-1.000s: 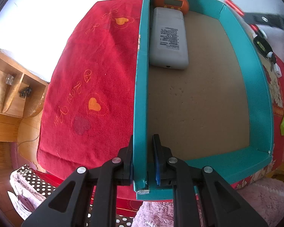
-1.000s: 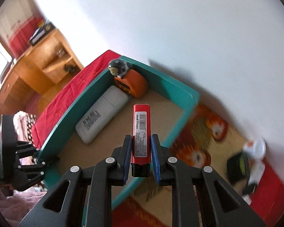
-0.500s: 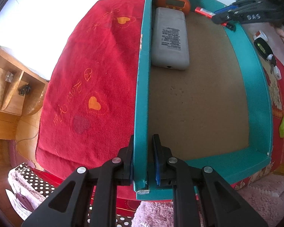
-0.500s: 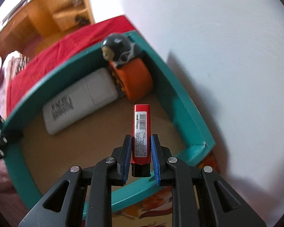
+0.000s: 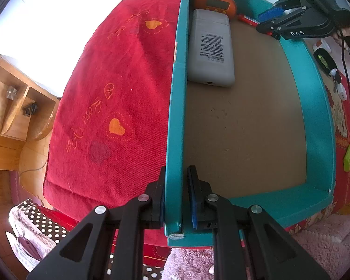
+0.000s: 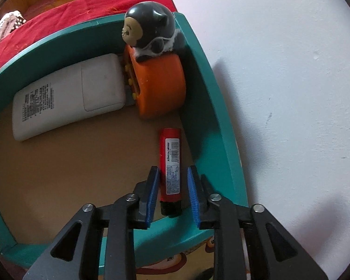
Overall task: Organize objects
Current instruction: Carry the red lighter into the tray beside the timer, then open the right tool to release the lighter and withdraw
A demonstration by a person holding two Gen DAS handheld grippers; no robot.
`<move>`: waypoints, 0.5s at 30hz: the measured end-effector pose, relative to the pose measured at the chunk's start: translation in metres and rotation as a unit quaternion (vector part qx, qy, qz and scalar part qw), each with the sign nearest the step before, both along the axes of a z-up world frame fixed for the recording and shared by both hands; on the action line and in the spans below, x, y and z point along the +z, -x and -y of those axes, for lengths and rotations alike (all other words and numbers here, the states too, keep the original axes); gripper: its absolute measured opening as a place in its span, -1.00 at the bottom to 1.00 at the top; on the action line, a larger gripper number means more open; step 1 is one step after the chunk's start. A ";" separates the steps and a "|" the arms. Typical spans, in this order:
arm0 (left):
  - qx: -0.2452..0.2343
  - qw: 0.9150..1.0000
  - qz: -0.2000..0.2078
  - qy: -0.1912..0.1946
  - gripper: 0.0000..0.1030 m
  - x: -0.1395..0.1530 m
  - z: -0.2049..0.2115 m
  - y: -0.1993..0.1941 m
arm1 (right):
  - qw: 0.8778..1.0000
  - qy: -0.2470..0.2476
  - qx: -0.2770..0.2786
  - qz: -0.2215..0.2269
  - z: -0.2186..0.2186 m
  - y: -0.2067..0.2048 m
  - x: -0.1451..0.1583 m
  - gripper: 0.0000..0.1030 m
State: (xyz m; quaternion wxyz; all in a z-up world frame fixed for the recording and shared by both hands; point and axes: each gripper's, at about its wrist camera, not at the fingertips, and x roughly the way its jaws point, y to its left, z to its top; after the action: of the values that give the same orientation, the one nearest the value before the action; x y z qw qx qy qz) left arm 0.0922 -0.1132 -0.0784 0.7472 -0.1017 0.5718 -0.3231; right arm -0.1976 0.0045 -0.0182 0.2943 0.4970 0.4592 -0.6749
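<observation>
Teal box (image 5: pixel 175 107), open top, brown floor, sits on red cloth. In its far corner: orange clock (image 6: pixel 161 88) with monkey figure on top, upright. White remote (image 5: pixel 211 49) lies face-down along the side wall, touching the clock. Red marker (image 6: pixel 170 163), black cap, barcode label up, lies flat beside the end wall.

The box (image 5: pixel 175 116) has matt teal card walls and a rough brown cardboard floor. Beyond the left tongs (image 5: pixel 175 200), the remote (image 5: pixel 210 51) is smooth grey plastic, the clock (image 5: pixel 215 2) glossy orange. Between the opening right tongs (image 6: pixel 172 191) lies a shiny red marker (image 6: pixel 171 163) with a paper label. A red woven cloth (image 5: pixel 116 93) covers the surface.
</observation>
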 end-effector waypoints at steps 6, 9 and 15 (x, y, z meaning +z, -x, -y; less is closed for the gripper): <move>-0.001 1.000 0.003 -0.001 -0.74 0.002 0.000 -0.001 | 1.000 0.010 -0.010 -0.003 -0.011 -0.003 0.004 -0.48; -0.001 1.000 0.005 -0.002 -0.75 0.004 -0.001 -0.001 | 1.000 0.017 -0.010 -0.006 -0.017 -0.007 0.009 -0.48; -0.002 1.000 0.007 -0.003 -0.75 0.007 0.002 -0.001 | 0.999 0.037 -0.018 0.004 -0.032 -0.008 0.021 -0.48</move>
State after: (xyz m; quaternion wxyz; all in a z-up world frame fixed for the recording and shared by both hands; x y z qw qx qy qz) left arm 0.0930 -0.1153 -0.0719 0.7508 -0.0959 0.5679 -0.3233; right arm -0.1898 0.0368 0.0033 0.3020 0.4963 0.4242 -0.6947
